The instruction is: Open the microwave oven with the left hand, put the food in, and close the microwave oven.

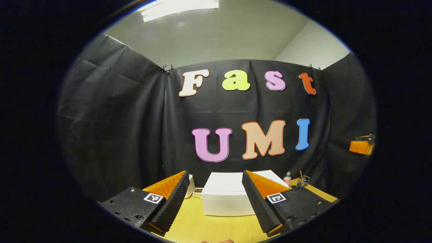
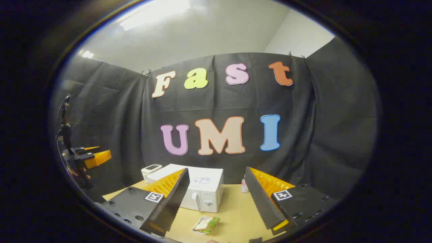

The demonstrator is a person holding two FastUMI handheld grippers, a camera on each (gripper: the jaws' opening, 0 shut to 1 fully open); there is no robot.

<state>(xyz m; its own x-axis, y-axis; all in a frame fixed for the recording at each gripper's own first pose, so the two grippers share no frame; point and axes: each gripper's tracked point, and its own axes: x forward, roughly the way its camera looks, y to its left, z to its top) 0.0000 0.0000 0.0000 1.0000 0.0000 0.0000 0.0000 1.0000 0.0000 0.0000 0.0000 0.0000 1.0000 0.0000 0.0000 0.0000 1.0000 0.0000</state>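
White microwave oven [image 2: 199,189], door facing right gripper [image 2: 216,202].

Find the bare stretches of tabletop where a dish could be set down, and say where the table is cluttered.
Bare table lies right of the microwave, up to the small bottle, and in front of it beside the food tray. In the left gripper view, the strip before the microwave is free too. Clutter gathers at the back corners: a white device and a wire holder.

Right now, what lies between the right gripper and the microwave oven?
In the right gripper view, only the food tray on bare table lies between the open right gripper and the microwave oven.
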